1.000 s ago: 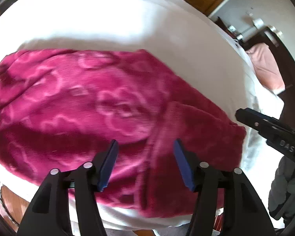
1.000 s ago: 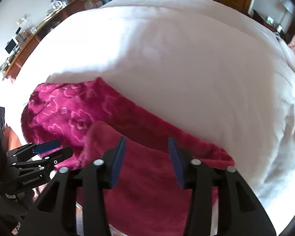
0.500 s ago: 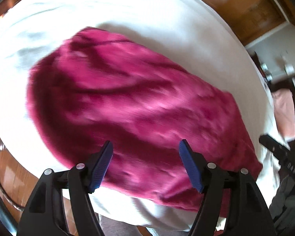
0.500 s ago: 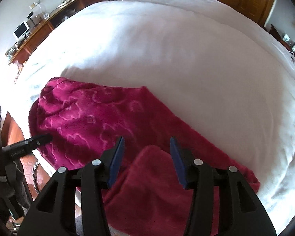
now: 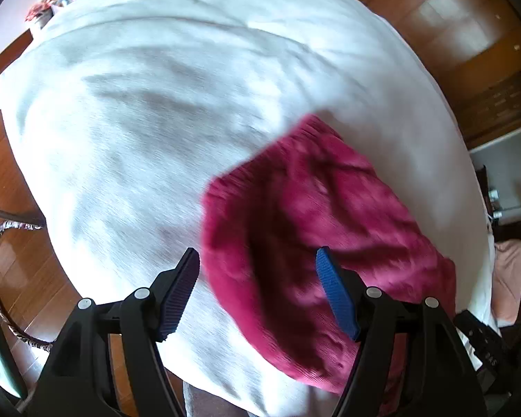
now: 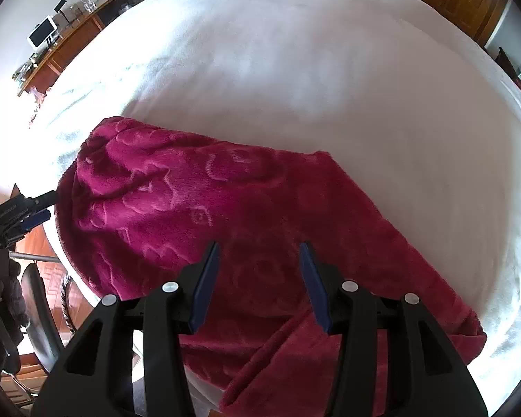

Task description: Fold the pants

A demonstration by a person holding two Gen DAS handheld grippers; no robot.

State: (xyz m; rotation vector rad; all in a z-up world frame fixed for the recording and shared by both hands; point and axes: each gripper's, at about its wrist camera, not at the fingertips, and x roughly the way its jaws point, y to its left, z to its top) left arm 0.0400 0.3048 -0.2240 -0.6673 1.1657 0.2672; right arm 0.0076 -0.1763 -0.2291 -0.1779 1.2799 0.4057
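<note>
Pants [image 6: 198, 208] of magenta fleece lie folded along the near edge of the white bed [image 6: 330, 69]. I see my right gripper [image 6: 260, 279] above them with fingers spread, holding nothing. My left gripper [image 5: 257, 288] is also spread and empty, over the pants' end near the bed's corner.

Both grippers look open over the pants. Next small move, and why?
Probably bring the left gripper down onto the near left edge of the pants and close on it. Both it and the right gripper are open, holding nothing. The pants lie on the white bedspread with one part doubled over near the right gripper, so a further fold needs a grip first.
</note>
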